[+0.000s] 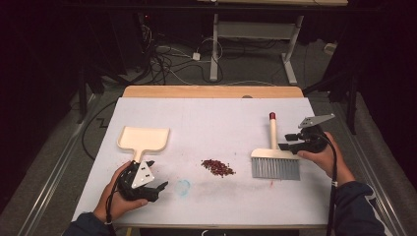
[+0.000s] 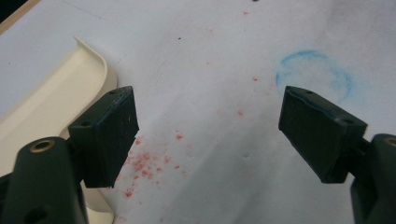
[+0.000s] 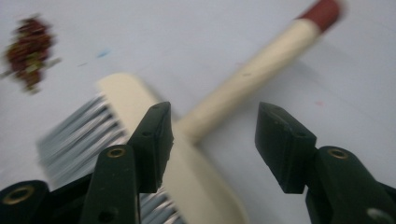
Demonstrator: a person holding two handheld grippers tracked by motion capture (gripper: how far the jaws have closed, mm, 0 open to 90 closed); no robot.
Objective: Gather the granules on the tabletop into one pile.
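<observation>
A cream dustpan lies at the table's left, its handle toward me. My left gripper rests just in front of it, open and holding nothing. In the left gripper view the left gripper spans bare cover, with the dustpan beside its left jaw. A cream brush with grey bristles and a red-tipped handle lies at the right. My right gripper is open at the handle's base. In the blurred right gripper view the right gripper straddles the handle above the brush. A pile of red-brown bits lies between them.
A white cover tops the table; a wooden strip shows at its far edge. A faint blue circle and scattered red specks mark the cover near the left gripper. Cables and a desk frame stand beyond.
</observation>
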